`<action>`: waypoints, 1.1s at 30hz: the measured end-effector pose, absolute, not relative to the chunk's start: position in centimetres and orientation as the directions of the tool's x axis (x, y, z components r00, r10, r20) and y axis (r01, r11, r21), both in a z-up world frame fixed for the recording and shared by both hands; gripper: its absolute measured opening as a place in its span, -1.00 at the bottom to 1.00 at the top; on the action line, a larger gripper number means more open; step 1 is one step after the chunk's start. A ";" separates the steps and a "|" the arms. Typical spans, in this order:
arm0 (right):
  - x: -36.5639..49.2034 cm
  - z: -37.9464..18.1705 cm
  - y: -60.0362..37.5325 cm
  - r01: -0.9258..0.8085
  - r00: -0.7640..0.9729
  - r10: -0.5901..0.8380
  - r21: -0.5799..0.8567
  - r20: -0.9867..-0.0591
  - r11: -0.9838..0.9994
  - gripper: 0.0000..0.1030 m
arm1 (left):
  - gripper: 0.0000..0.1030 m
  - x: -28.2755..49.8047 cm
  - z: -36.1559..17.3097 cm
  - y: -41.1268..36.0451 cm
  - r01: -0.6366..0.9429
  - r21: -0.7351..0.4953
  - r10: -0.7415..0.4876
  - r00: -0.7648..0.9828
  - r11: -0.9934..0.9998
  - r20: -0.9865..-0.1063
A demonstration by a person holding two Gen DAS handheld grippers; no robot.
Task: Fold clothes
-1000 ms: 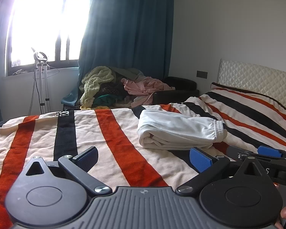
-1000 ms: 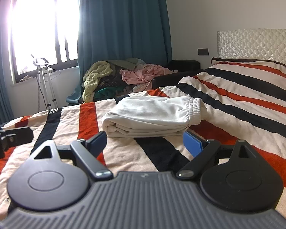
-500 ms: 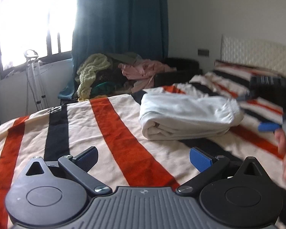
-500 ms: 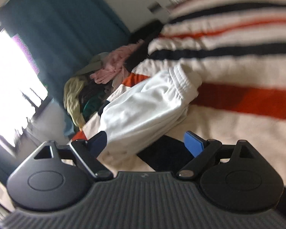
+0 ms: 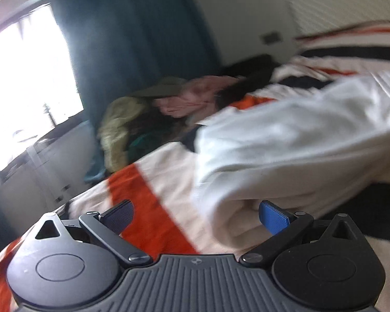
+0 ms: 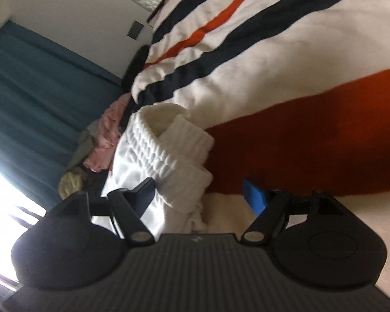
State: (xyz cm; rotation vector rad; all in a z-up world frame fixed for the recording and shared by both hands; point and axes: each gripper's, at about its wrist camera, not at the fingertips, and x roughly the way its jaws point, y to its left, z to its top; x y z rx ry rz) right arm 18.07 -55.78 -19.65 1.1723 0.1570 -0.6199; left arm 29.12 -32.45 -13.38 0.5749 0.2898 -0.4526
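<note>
The white, soft fleece garment with a ribbed elastic band (image 5: 293, 140) lies on the bed as a thick folded bundle, its rounded fold edge toward the left gripper (image 5: 195, 215) and its gathered elastic end (image 6: 153, 150) toward the right gripper (image 6: 197, 195). It already sits in a compact folded shape; whether another fold is wanted or it is ready to be carried off, the pictures do not settle.

It looks light, limp and bulky, not slippery (fleece tends to cling to itself), so the layers should stay together if pinched through the whole stack. The ribbed band is the firmest place to grip; the rounded fold at the other end is thick, and thin jaws may catch only the top layers there.

Both grippers have their blue-padded jaws spread wide and hold nothing. The left one is close to the fold edge, the right one close to the elastic end, each with cloth reaching between its fingers.

Beneath is the cream blanket with orange and black stripes (image 6: 312, 83), soft enough to get pinched along with the garment. Beyond the bed edge a heap of unfolded clothes, yellow-green and pink (image 5: 148, 114), sits before the teal curtain (image 5: 132, 39), well apart. Nothing stands between the grippers and the bundle.
</note>
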 end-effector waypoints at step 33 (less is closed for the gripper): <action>21.5 -11.5 -53.3 0.511 0.816 -0.551 0.664 -0.175 0.545 -0.50 | 1.00 31.9 -13.7 -34.4 0.311 0.526 -0.192 0.944 0.792 -0.269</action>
